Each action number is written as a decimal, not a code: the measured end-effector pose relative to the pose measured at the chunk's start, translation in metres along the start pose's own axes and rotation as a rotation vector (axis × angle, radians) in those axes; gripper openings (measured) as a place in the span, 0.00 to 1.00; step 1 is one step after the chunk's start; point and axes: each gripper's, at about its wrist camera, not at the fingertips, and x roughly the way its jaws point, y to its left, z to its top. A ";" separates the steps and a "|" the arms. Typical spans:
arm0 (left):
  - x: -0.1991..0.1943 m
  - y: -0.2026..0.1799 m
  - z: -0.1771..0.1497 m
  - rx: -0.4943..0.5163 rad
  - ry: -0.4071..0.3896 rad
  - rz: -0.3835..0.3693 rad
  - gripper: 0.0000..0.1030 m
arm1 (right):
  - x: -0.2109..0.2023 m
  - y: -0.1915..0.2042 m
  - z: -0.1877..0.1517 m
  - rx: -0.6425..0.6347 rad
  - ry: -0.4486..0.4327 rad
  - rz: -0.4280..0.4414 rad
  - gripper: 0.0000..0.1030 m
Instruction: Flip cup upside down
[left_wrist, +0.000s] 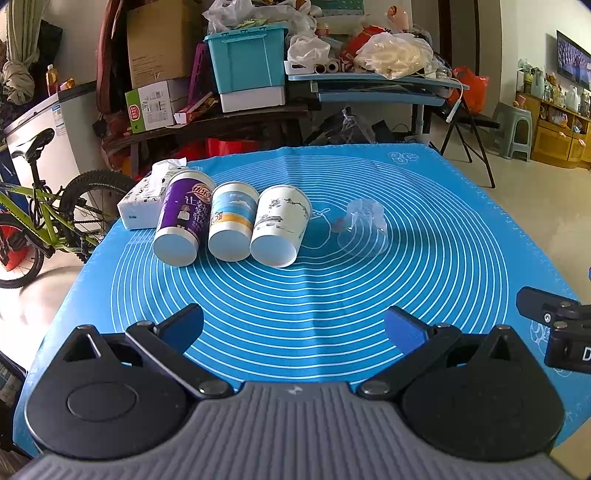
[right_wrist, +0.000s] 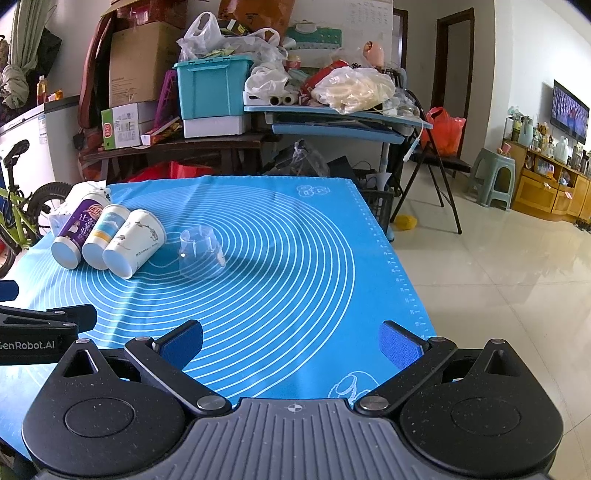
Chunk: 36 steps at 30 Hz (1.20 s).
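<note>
Three paper cups stand side by side on the blue mat (left_wrist: 295, 295), bases up: a purple one (left_wrist: 183, 218) (right_wrist: 79, 230), a blue-and-yellow one (left_wrist: 232, 221) (right_wrist: 103, 236), and a white one with ink drawings (left_wrist: 279, 225) (right_wrist: 135, 242). A clear plastic cup (left_wrist: 364, 230) (right_wrist: 201, 251) stands to their right, wide rim on the mat. My left gripper (left_wrist: 293, 328) is open and empty, well short of the cups. My right gripper (right_wrist: 291, 343) is open and empty, nearer the mat's right side.
A white tissue pack (left_wrist: 147, 199) lies behind the purple cup at the mat's left corner. The mat's right edge (right_wrist: 399, 266) drops to a tiled floor. A cluttered table and desk stand behind; a bicycle (left_wrist: 40, 218) is at left.
</note>
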 end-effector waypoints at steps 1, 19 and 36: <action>0.001 0.000 0.000 -0.001 0.000 0.001 1.00 | 0.000 -0.001 0.000 0.001 0.000 0.002 1.00; 0.044 0.005 0.016 0.062 -0.100 0.048 0.99 | 0.019 -0.005 0.005 0.019 -0.004 0.028 1.00; 0.122 -0.002 0.027 0.101 -0.112 0.078 0.86 | 0.060 -0.016 0.008 0.075 0.033 0.027 1.00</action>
